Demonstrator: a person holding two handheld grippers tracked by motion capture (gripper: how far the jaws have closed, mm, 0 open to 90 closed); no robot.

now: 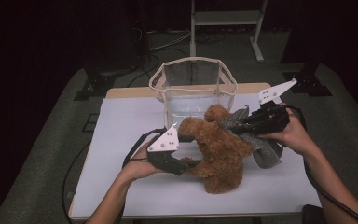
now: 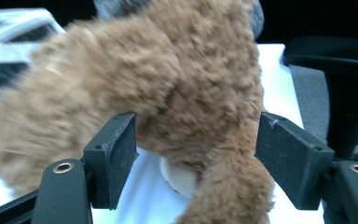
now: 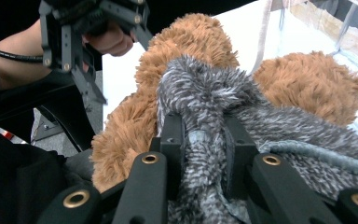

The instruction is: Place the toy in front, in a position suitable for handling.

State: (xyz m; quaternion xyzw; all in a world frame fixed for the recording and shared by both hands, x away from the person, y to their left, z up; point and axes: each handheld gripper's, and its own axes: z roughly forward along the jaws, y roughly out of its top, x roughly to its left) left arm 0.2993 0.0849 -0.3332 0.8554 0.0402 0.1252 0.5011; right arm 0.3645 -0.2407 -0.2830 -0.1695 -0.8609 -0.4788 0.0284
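A brown plush bear (image 1: pixel 221 154) stands mid-table on the white tabletop (image 1: pixel 121 140). My left gripper (image 1: pixel 190 150) reaches in from the left with its jaws on either side of the bear's flank. In the left gripper view the bear (image 2: pixel 168 79) lies between the pads (image 2: pixel 109 154) of that gripper (image 2: pixel 196 154), with a strip of table showing beside one pad, so it is open. My right gripper (image 1: pixel 242 123) comes from the right and is shut on a grey fuzzy cloth (image 1: pixel 263 151) draped against the bear. The right gripper view shows that gripper (image 3: pixel 204 135) pinching the cloth (image 3: pixel 205 93), with the bear (image 3: pixel 186 37) behind it.
A clear bin with a beige rim (image 1: pixel 193 63) stands at the table's back edge, just behind the bear. A white metal stand (image 1: pixel 226 18) and cables lie on the dark floor beyond. White tabletop stretches to the left and along the front.
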